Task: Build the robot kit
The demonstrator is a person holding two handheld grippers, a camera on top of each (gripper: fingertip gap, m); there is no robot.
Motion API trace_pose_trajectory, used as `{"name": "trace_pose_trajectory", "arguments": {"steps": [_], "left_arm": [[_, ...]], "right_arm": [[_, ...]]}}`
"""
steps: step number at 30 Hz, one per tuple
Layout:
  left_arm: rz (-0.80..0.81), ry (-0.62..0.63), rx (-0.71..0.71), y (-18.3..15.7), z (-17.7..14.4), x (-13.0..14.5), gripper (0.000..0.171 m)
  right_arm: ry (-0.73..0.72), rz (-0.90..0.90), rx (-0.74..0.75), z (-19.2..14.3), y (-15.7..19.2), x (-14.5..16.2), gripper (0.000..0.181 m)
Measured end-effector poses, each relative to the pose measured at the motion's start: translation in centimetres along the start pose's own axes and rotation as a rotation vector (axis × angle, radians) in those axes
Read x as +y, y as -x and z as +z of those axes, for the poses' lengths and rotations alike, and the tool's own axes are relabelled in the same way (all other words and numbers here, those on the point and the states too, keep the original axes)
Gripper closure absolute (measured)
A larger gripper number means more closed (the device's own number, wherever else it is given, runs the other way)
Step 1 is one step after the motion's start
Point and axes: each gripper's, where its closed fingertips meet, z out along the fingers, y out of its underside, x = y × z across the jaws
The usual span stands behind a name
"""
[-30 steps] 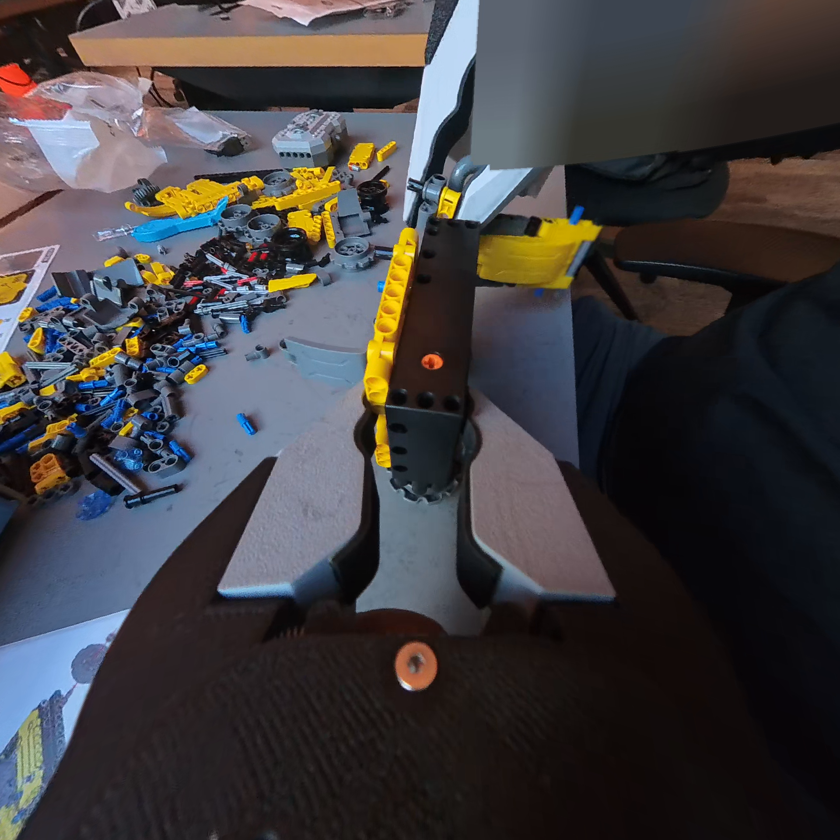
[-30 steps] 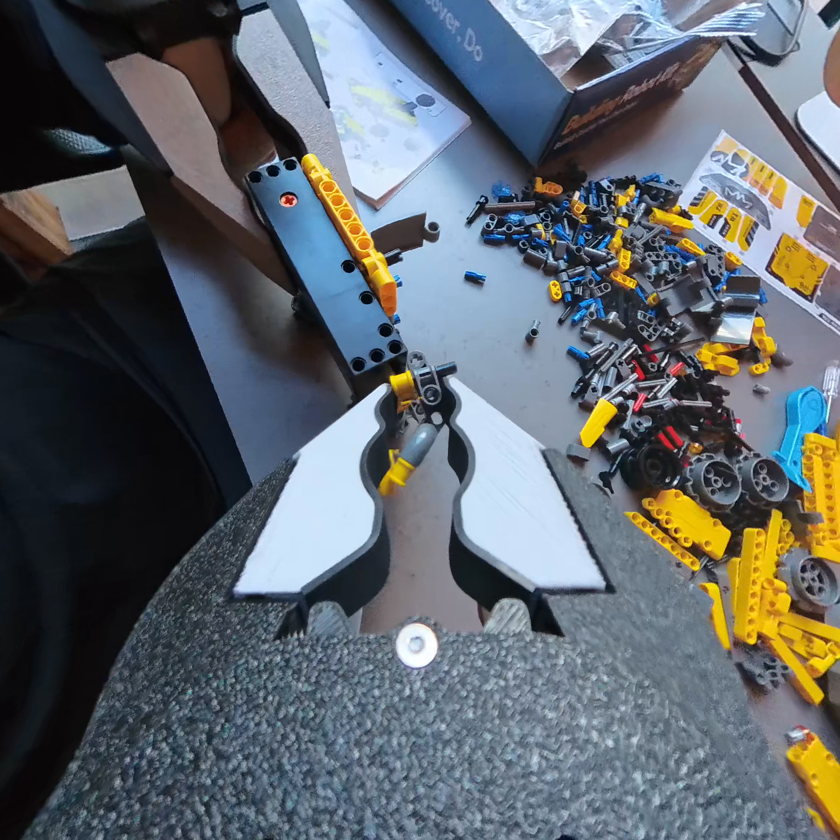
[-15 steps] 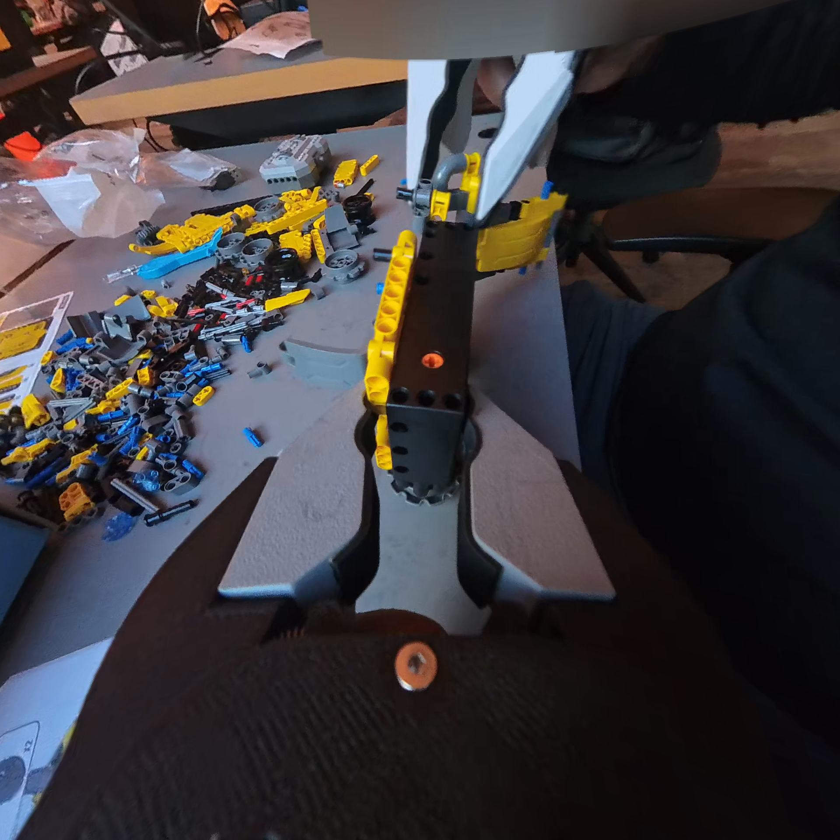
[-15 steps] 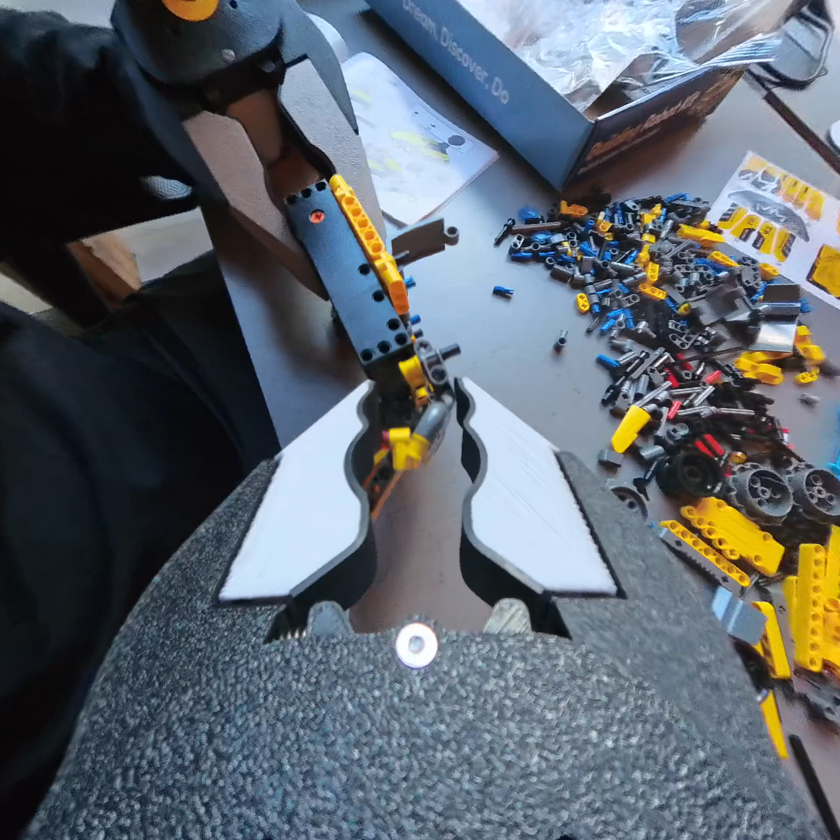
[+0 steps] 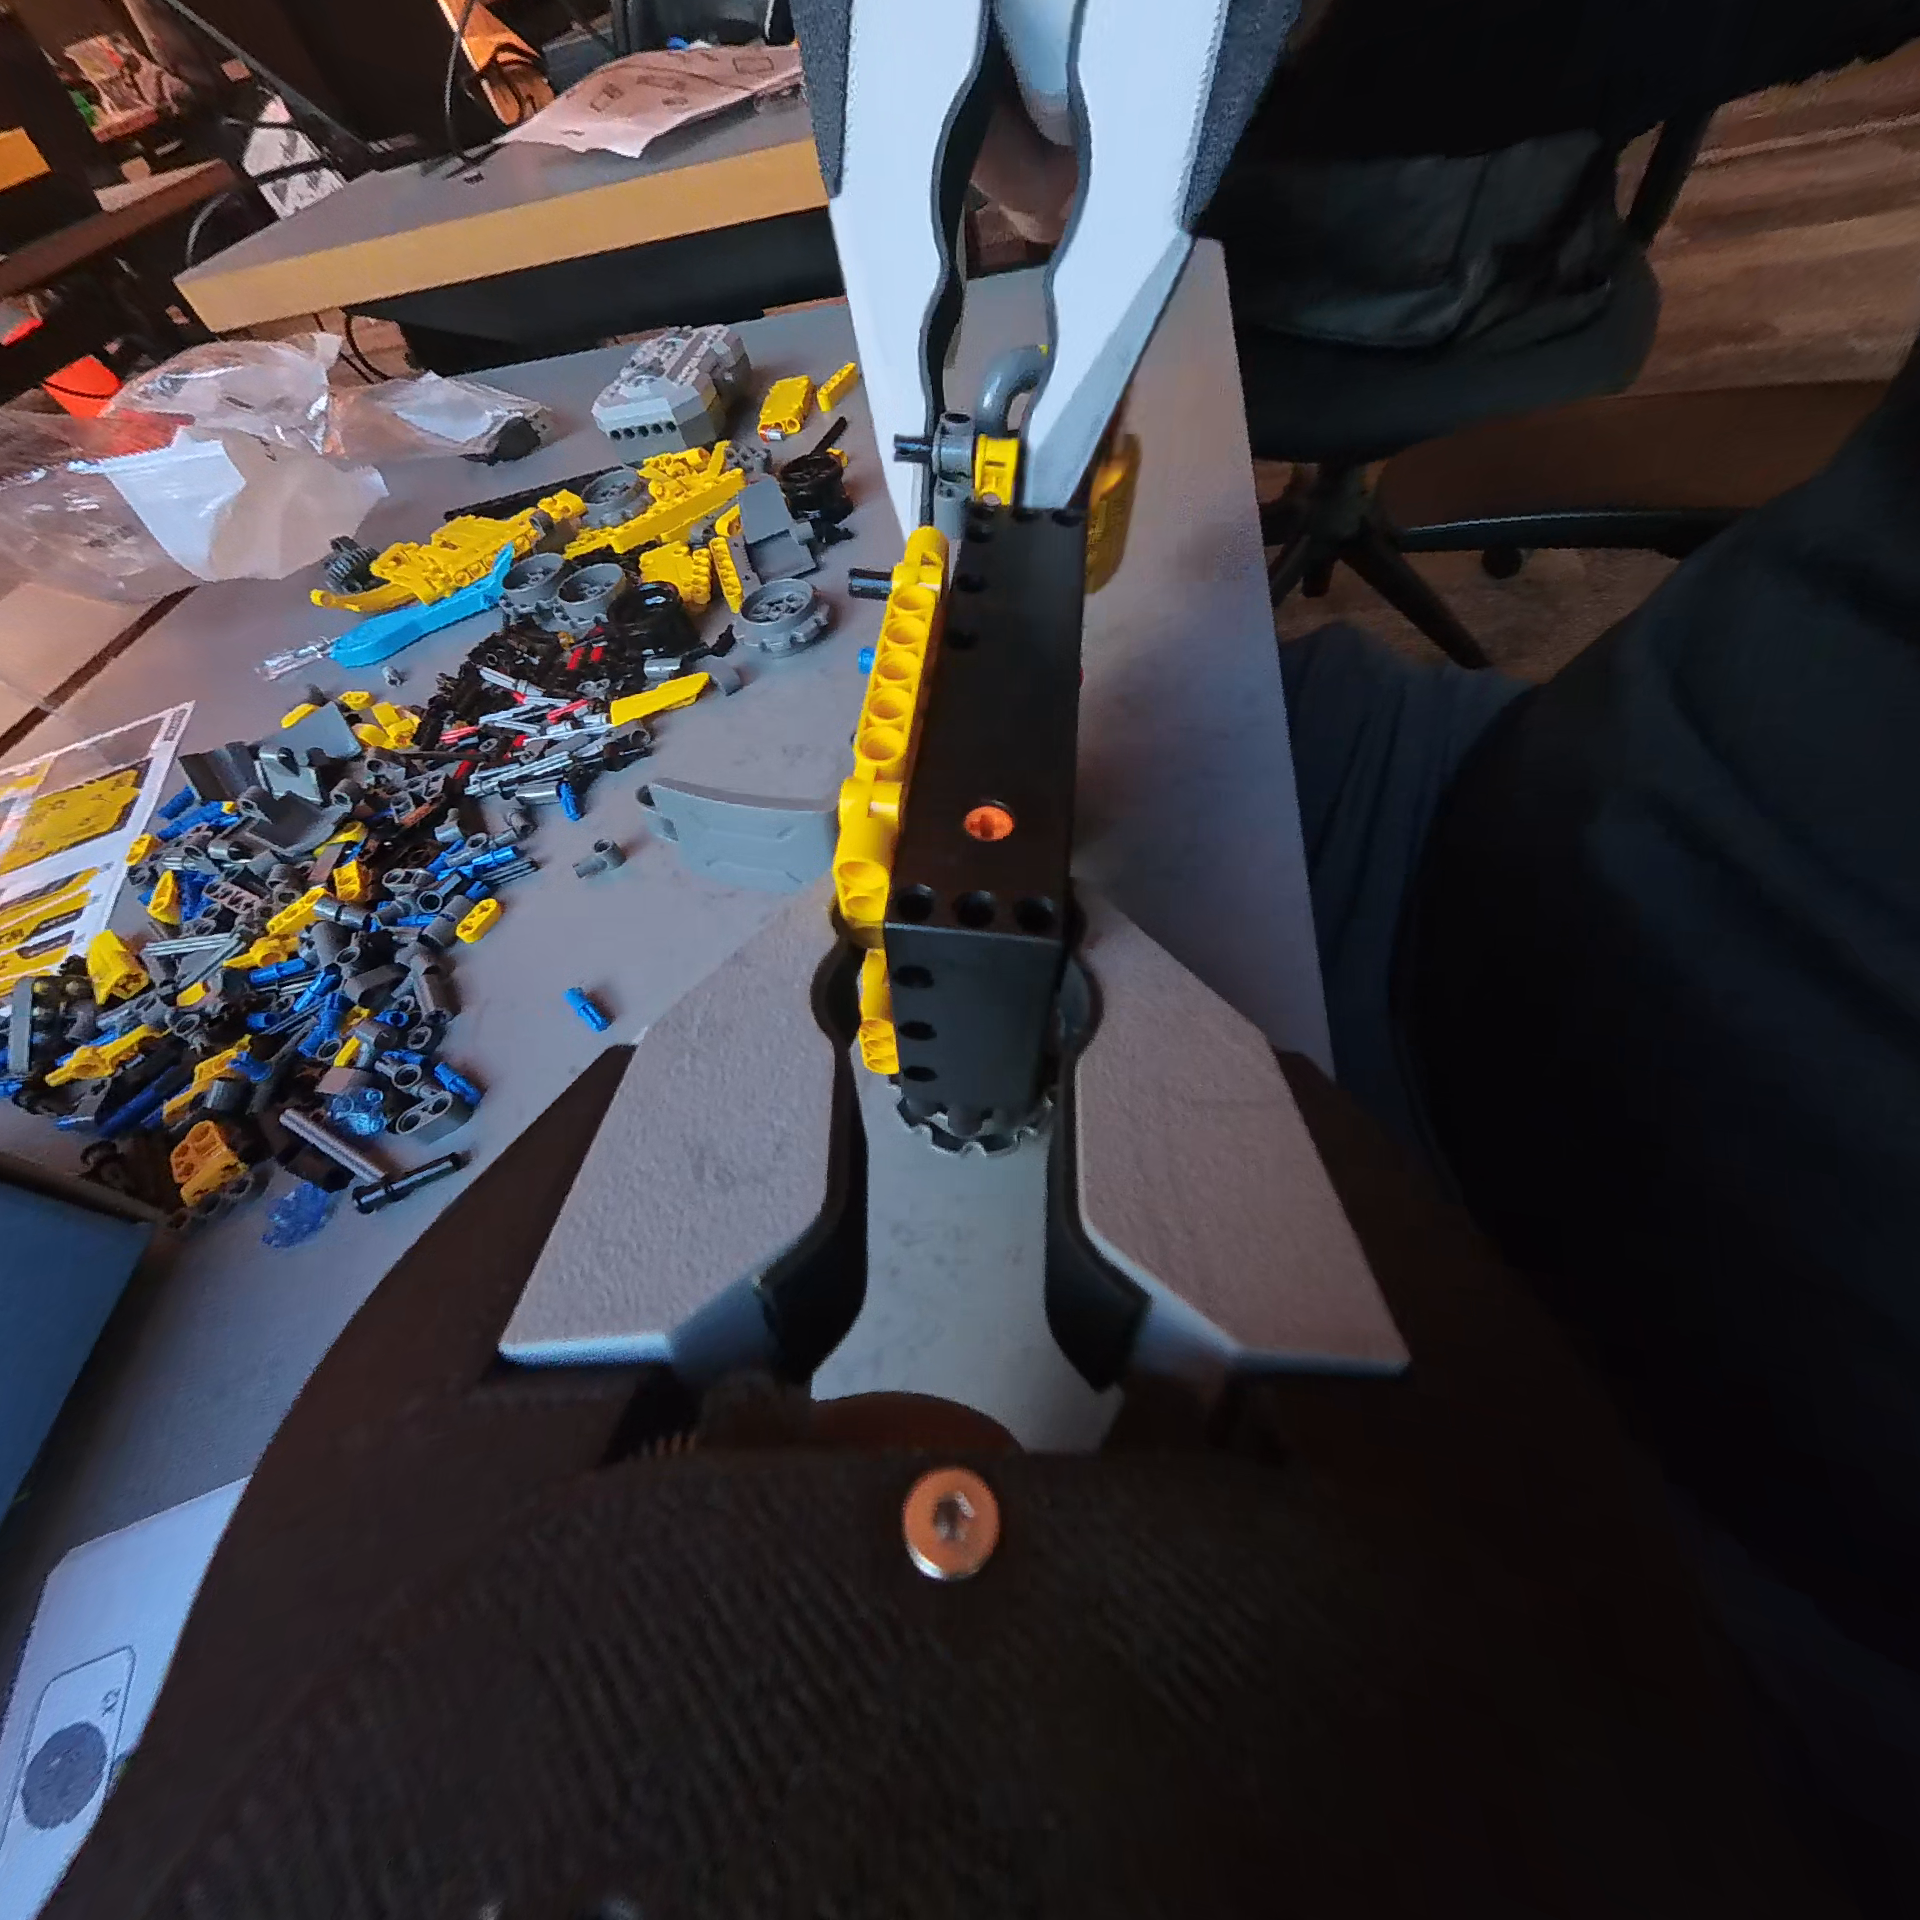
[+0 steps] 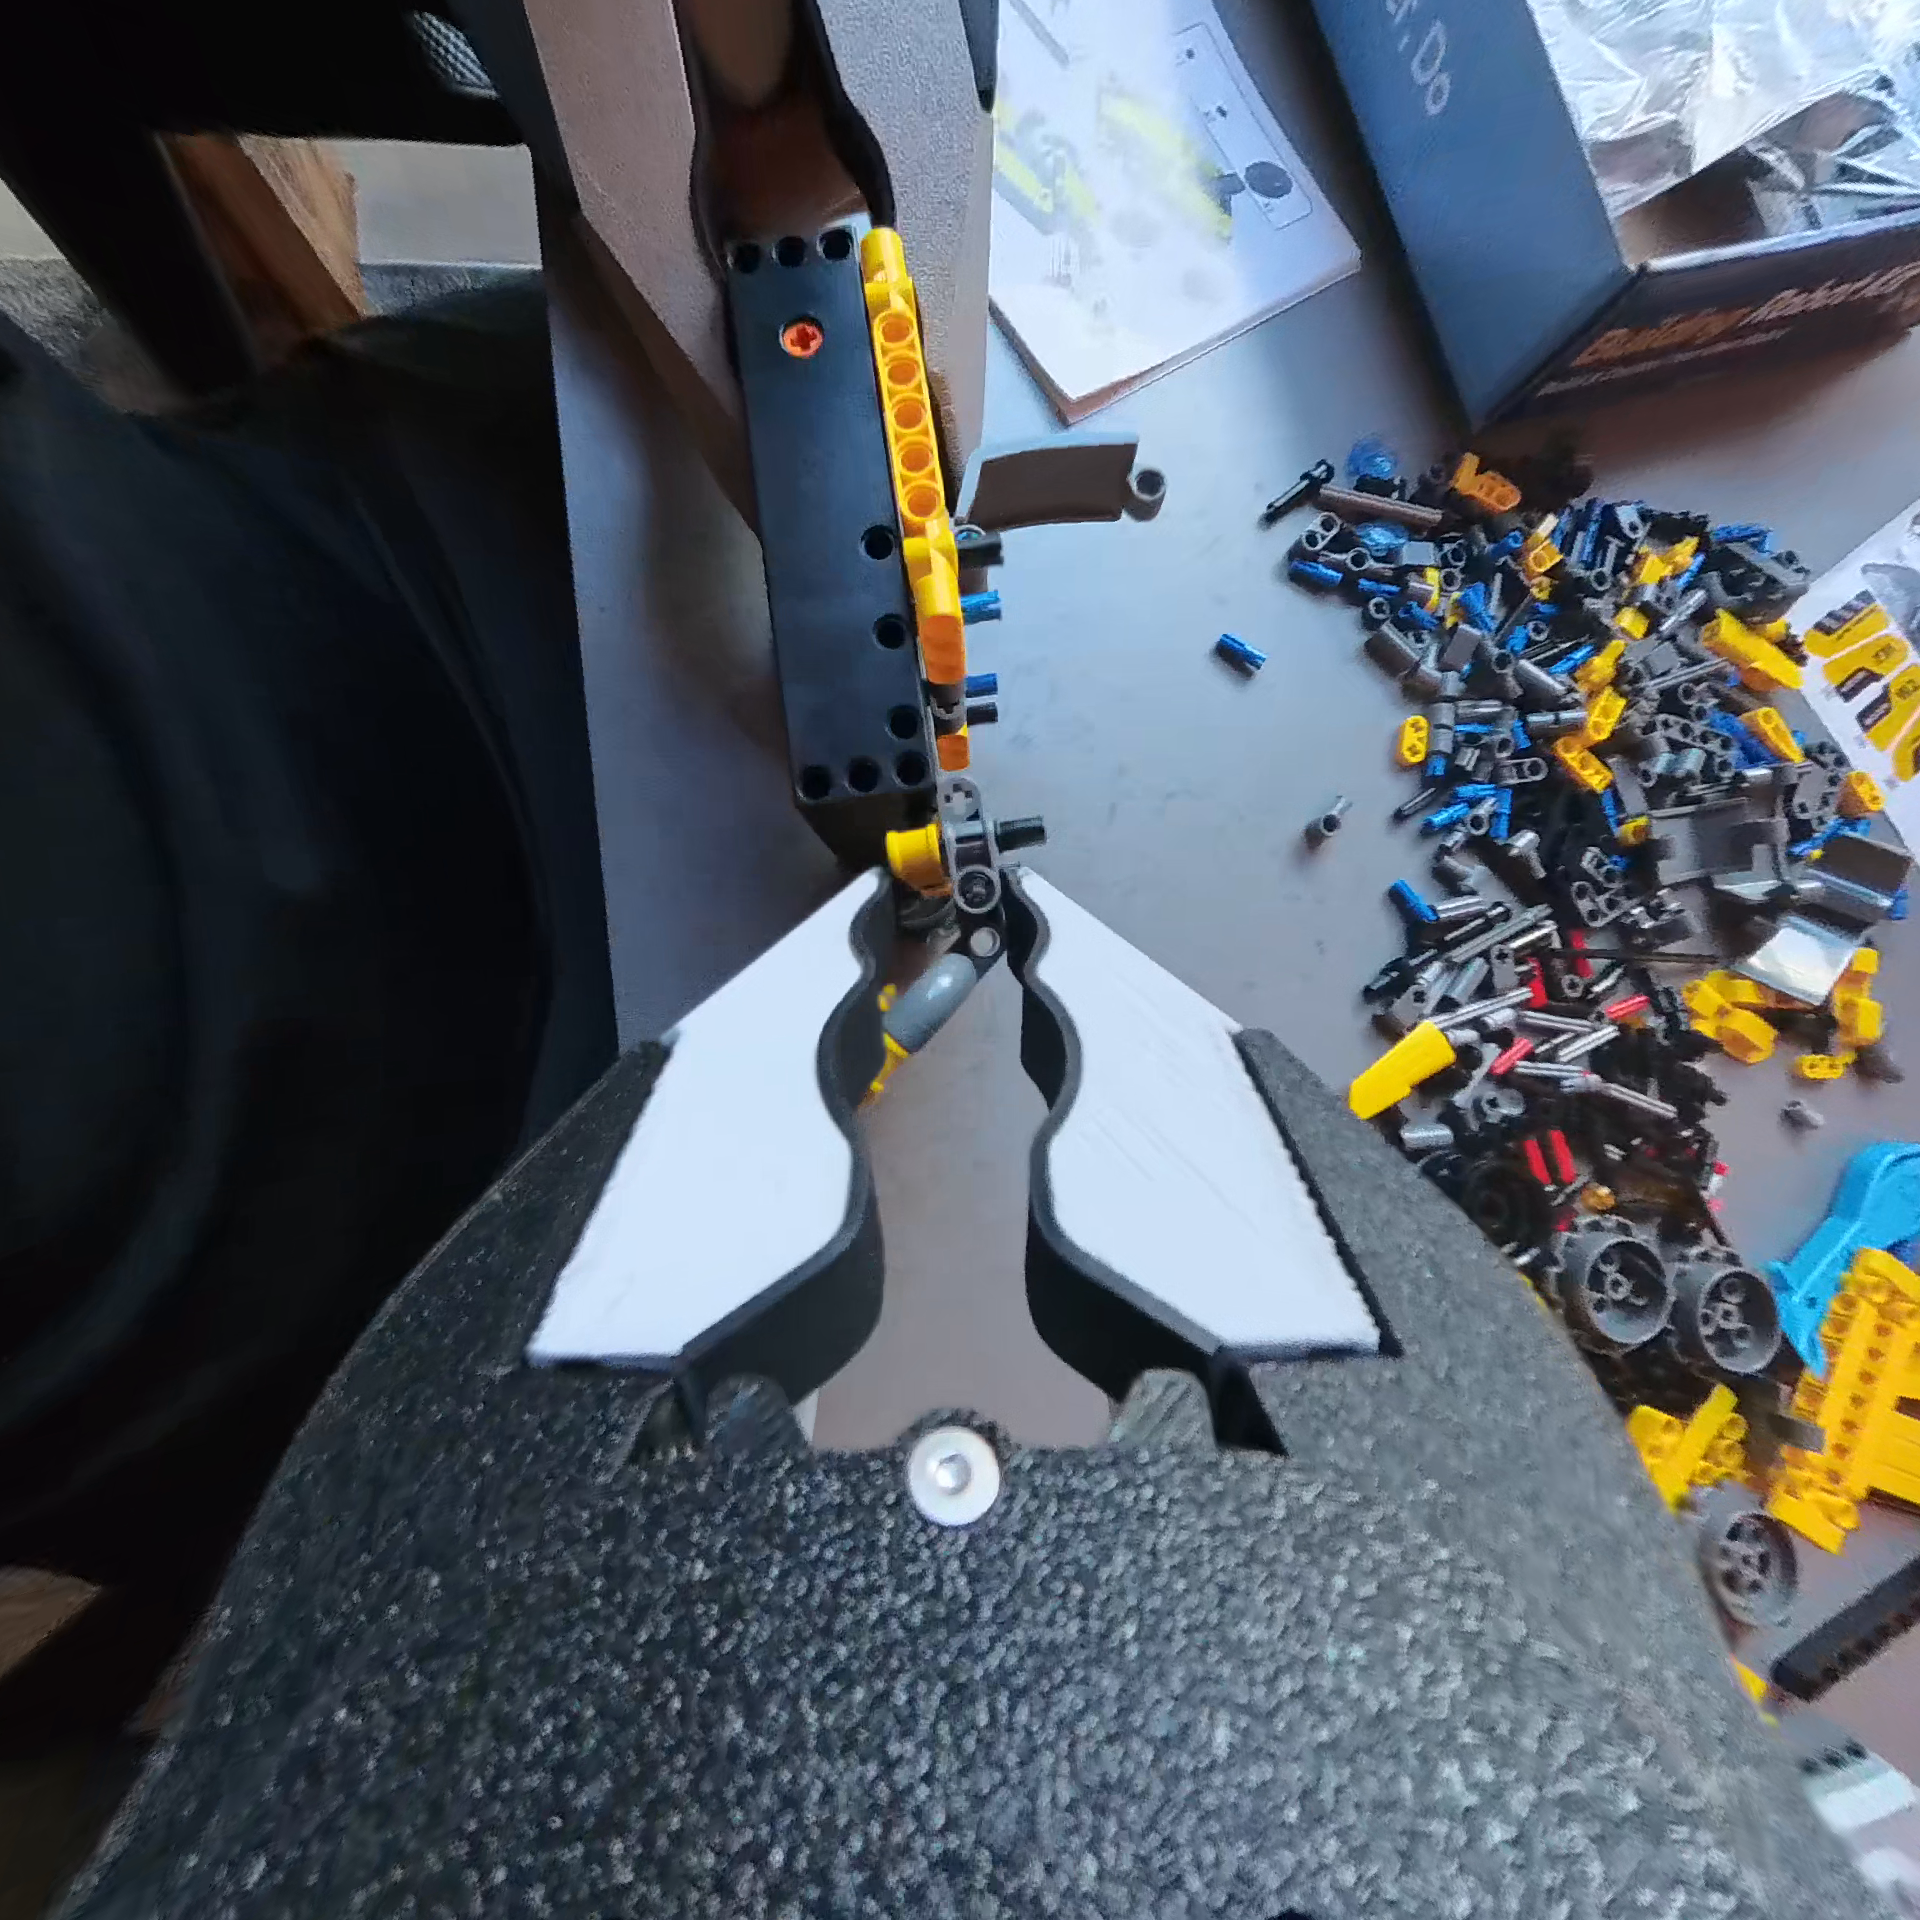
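Observation:
My left gripper (image 5: 961,987) is shut on a long black block (image 5: 987,727) that has a yellow holed beam (image 5: 894,727) along its left side. It holds the block above the table's near edge. My right gripper (image 6: 951,894) faces it, shut on a small grey and yellow connector piece (image 6: 966,852) that sits against the block's far end. The block also shows in the right wrist view (image 6: 831,520), and the right gripper in the left wrist view (image 5: 982,488), coming down from the top. A yellow part (image 5: 1107,509) is partly hidden behind the block.
A heap of loose yellow, blue, grey and black parts (image 5: 312,935) covers the grey table (image 5: 1174,727). A grey curved panel (image 6: 1049,483) lies beside the block. A booklet (image 6: 1143,208), a dark box (image 6: 1507,208), a sticker sheet (image 6: 1860,665) and plastic bags (image 5: 208,447) lie around. A person in dark clothes is close by. The gap from one gripper's tips to the other's is roughly 8 cm.
The right gripper has swung round until it faces the left one in line with the block. The connector piece stays at the block's far end. Both grips are unchanged.

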Motion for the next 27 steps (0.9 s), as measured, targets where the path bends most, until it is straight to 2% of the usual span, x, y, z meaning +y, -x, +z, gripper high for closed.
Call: {"name": "trace_pose_trajectory", "arguments": {"steps": [4, 11, 19, 23, 27], "left_arm": [[0.018, 0.001, -0.032, -0.2, 0.0, -0.1, 0.139], [0.051, 0.001, -0.045, -0.3, 0.2, -0.1, 0.140], [0.031, 0.002, -0.047, 0.1, 0.2, -0.1, 0.140], [0.149, 0.000, -0.025, -0.4, 0.0, 0.1, 0.140], [0.317, 0.015, -0.090, -1.0, -0.1, 0.1, 0.139]], "right_arm": [[0.011, -0.013, 0.039, 0.0, 0.1, 0.2, 0.163], [-0.145, 0.120, 0.046, 0.1, 0.8, -0.4, 0.163], [-0.185, 0.149, 0.017, 0.3, 0.2, -0.6, 0.163], [-0.178, 0.034, -0.033, 0.1, 1.5, -0.9, 0.162], [-0.137, -0.084, -0.001, 0.2, 2.6, -0.8, 0.159]]}}
